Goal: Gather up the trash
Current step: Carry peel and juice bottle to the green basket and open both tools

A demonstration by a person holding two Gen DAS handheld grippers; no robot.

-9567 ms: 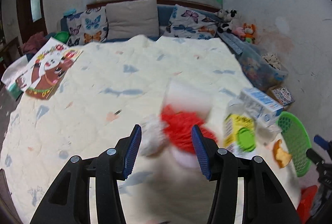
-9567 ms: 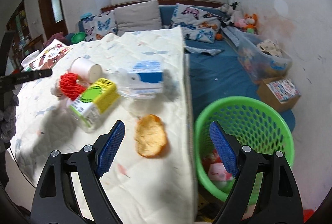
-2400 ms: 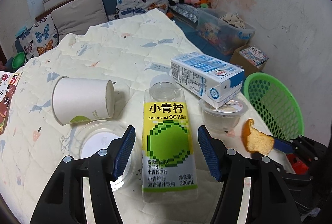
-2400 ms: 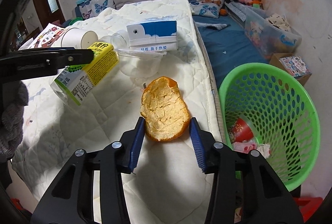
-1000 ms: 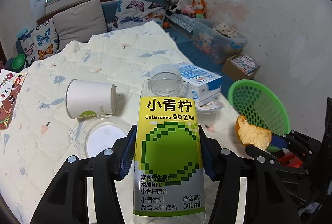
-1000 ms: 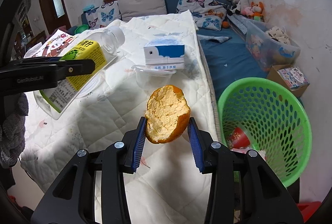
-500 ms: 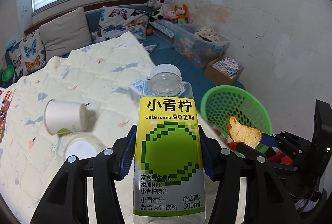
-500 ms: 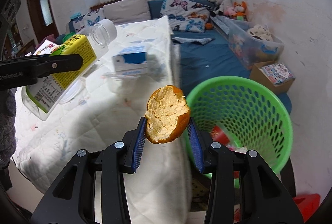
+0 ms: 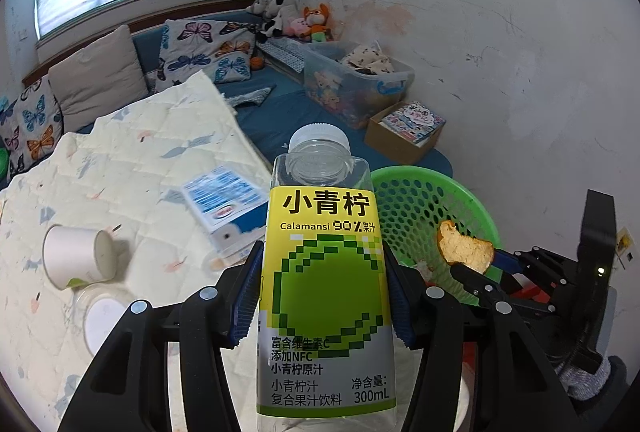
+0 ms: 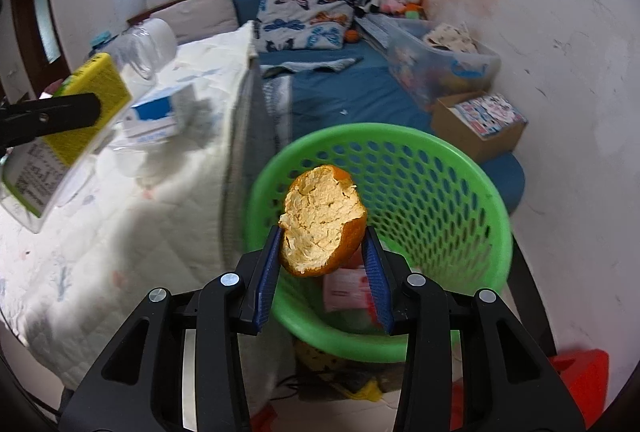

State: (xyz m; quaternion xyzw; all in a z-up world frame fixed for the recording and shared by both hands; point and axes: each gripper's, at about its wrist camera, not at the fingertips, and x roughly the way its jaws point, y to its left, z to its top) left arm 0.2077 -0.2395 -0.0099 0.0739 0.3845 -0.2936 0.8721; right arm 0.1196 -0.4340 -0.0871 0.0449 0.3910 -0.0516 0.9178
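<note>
Green perforated basket on the floor beside the bed, holding a pink-and-white wrapper or carton at the bottom; other contents too blurred to name. Clear plastic storage bin against the far wall, filled with toys and a folded patterned cloth on top. Open cardboard box just beside the bin, holding printed booklets or packs. On the quilted bed cover: white paper cup lying on its side, mouth toward the right, inside looking empty; clear round lidded tub just below the cup; blue-and-white milk carton lying flat near the bed edge. Left tongs clamped on the juice bottle, blue pads pressed flat against both sides of the yellow-green label, bottle upright along the fingers, white cap farthest from the tongs, bottle clear and seemingly empty, lifted off the bed. Right tongs closed on the orange peel, pads gripping its lower half, pale pith facing the camera, upper half sticking out past the fingertips. Peel held in the air above the near rim of the basket, touching nothing but the pads. Bottle up over the bed edge, basket lying just beyond it to the right
</note>
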